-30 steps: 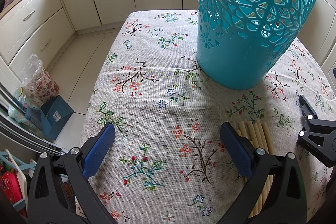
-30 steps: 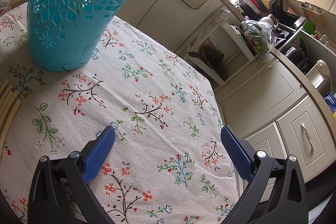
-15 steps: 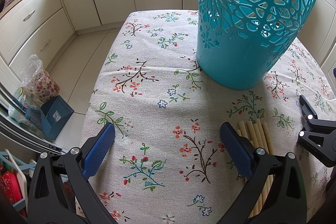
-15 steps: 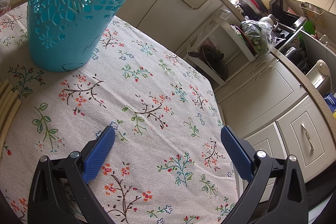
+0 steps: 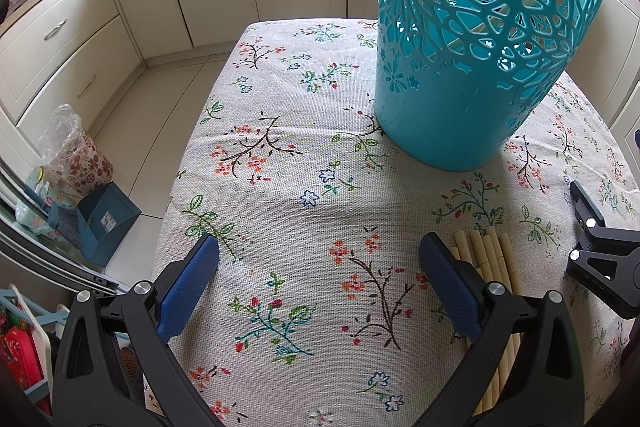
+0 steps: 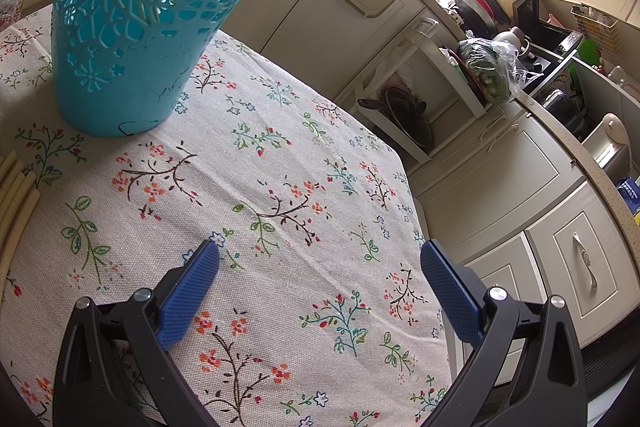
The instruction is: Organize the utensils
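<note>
Nothing has moved since the earlier frames: both grippers and everything on the table sit exactly as before.

Left gripper has its blue pads spread wide with only cloth between them, holding nothing. It hovers low over the tablecloth. Just beside its right finger lies a bundle of pale chopsticks, flat on the cloth and side by side, their far ends pointing toward the basket; their near ends are hidden under the gripper frame. That basket (teal plastic, with cut-out flower patterns) stands upright on the table beyond the chopsticks, near but not touching them.

Right gripper is likewise wide open and empty, its pads over bare cloth near the table's right edge. In its view the chopsticks show only at the far left edge, and the basket rises at upper left. Part of the right gripper's black frame shows at the right edge of the left view, just right of the chopsticks.

Cream cabinets surround the table.
</note>
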